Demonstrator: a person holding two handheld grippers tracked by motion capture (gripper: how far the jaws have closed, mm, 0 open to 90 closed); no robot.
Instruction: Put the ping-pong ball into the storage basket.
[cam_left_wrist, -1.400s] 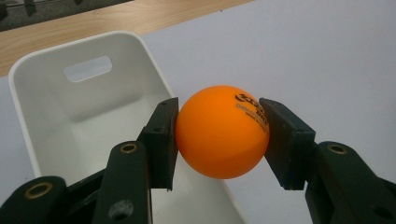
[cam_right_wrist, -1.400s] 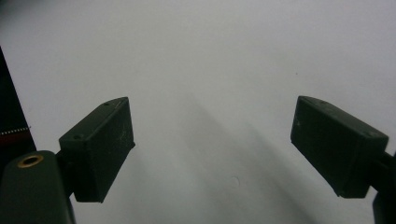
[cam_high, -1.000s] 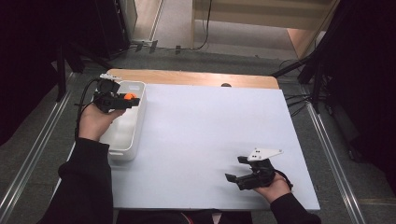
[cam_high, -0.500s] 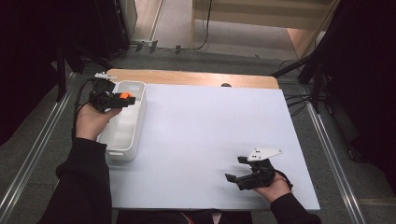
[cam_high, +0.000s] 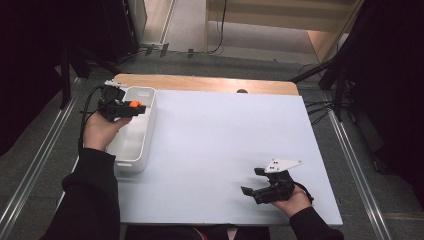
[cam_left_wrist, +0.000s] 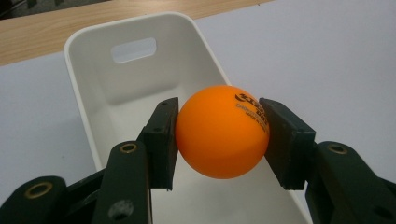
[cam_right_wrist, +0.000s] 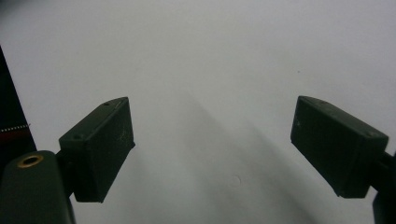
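Left gripper (cam_left_wrist: 219, 135) jaws clamp the orange ball (cam_left_wrist: 222, 131) above the white bin (cam_left_wrist: 93, 79); right gripper (cam_right_wrist: 212, 140) jaws gape wide over bare table (cam_high: 215, 135).

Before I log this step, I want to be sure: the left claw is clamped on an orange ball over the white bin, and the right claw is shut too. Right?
Not quite. The right claw is open: the right gripper view shows its jaws wide apart over the bare table. The rest holds: the left claw is clamped on the orange ball over the white bin.

Left hand-held gripper (cam_high: 131, 106) clamped, right (cam_high: 251, 182) agape
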